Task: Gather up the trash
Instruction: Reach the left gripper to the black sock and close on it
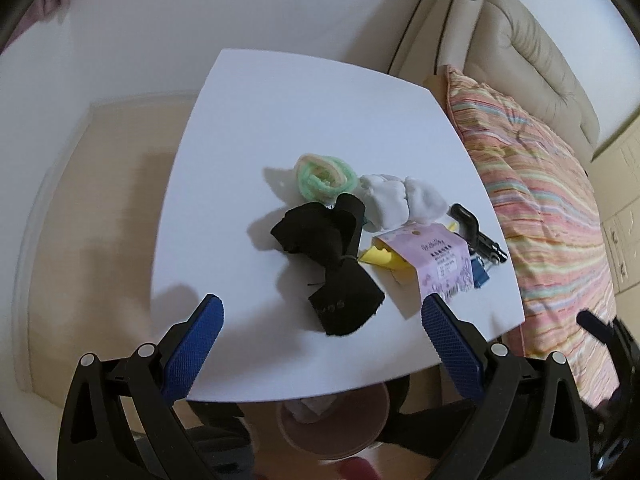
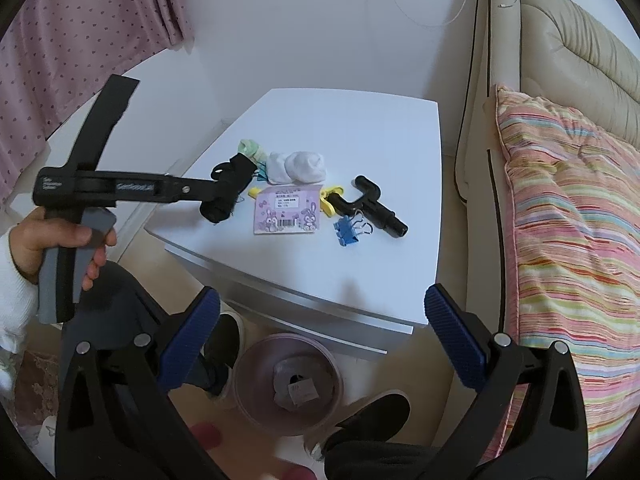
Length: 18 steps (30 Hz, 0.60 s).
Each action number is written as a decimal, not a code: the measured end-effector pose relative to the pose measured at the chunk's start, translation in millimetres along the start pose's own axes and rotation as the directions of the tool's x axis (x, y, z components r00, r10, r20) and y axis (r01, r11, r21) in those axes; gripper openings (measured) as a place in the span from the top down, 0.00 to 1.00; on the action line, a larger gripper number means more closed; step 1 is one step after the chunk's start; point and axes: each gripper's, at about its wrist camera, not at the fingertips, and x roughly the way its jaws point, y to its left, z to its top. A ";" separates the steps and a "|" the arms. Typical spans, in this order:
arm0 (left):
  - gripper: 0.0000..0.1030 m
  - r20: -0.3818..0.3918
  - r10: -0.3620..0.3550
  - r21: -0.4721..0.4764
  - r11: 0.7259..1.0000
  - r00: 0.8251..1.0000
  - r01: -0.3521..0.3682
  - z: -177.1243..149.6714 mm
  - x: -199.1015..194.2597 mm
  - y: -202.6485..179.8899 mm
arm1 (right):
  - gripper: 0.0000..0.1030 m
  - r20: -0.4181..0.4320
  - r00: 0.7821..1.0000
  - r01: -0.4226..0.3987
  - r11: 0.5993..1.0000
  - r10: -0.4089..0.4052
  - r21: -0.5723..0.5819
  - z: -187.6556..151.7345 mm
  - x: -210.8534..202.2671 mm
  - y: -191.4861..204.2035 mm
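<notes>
A white table [image 1: 300, 100] carries a small heap: a black cloth [image 1: 328, 256], a green and peach fuzzy ring [image 1: 326, 178], a crumpled white wad [image 1: 400, 200], a pink cartoon card [image 1: 432, 264] over yellow paper [image 1: 384, 258], a blue binder clip [image 1: 480, 276] and a black plastic T-piece [image 1: 468, 220]. My left gripper [image 1: 322, 320] is open just short of the black cloth. From the right wrist view, the left gripper [image 2: 224, 200], held by a hand, hovers at the black cloth [image 2: 240, 168]. My right gripper [image 2: 322, 308] hangs open and empty above the table's [image 2: 360, 128] near edge.
A pinkish bin [image 2: 288, 338] with some waste inside stands on the floor below the table's near edge, also in the left wrist view [image 1: 376, 428]. Dark shoes [image 2: 372, 412] flank it. A beige sofa [image 2: 560, 40] and striped pillow [image 2: 560, 220] border the right; a pink curtain [image 2: 80, 20] hangs at the left.
</notes>
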 end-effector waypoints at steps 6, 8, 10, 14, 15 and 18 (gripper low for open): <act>0.19 -0.021 0.001 -0.039 0.999 1.000 -0.002 2.0 14.2 -1.2 | 0.03 -0.005 1.000 0.000 1.000 0.000 0.001 -3.1 1.3 -2.0; 0.24 -0.028 0.008 -0.043 0.999 1.000 -0.009 1.9 17.1 -0.9 | 0.03 -0.004 1.000 0.000 1.000 0.000 0.003 -3.6 1.1 -2.4; 0.27 -0.031 0.008 -0.048 0.999 0.999 -0.010 1.9 18.5 -0.3 | 0.03 -0.005 1.000 -0.001 1.000 0.001 0.006 -4.2 1.7 -3.0; 0.46 -0.024 0.021 -0.041 0.999 0.999 -0.022 2.5 18.5 -1.6 | 0.03 -0.008 1.000 -0.004 1.000 0.004 0.005 -5.3 3.3 -3.1; 0.53 -0.025 0.027 -0.040 0.999 0.999 -0.028 2.7 18.3 -1.3 | 0.03 -0.008 1.000 -0.005 1.000 0.006 0.005 -5.6 3.6 -2.9; 0.66 -0.029 0.029 -0.028 0.999 0.999 -0.030 1.4 17.9 0.2 | 0.03 -0.008 1.000 -0.006 1.000 0.006 0.003 -5.6 3.6 -2.3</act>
